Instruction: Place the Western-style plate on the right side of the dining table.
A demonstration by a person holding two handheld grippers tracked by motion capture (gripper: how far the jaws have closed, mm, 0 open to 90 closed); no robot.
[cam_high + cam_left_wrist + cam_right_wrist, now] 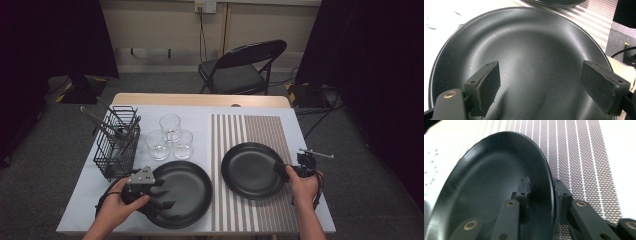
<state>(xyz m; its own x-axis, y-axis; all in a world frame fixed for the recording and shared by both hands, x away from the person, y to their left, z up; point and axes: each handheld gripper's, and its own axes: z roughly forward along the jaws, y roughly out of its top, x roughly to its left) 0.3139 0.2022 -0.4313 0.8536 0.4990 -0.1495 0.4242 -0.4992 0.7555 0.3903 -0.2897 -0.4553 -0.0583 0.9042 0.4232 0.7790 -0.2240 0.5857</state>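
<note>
Two black plates lie on the table. The larger plate point(187, 195) point(524, 45) rests on the white cover at the front left. My left gripper point(162, 194) point(544, 87) hovers open over its left part, jaws wide apart with nothing between them. The smaller plate point(250, 170) point(489, 177) sits on the striped mat point(250, 130) point(579, 157). My right gripper point(281, 168) point(541, 183) is shut on that plate's right rim, one jaw inside the dish and the other under the edge.
A black wire basket point(117, 142) with utensils stands at the left. Three clear glasses point(170, 137) cluster behind the larger plate. A folding chair point(242, 67) stands beyond the table's far edge. Dark curtains flank the room.
</note>
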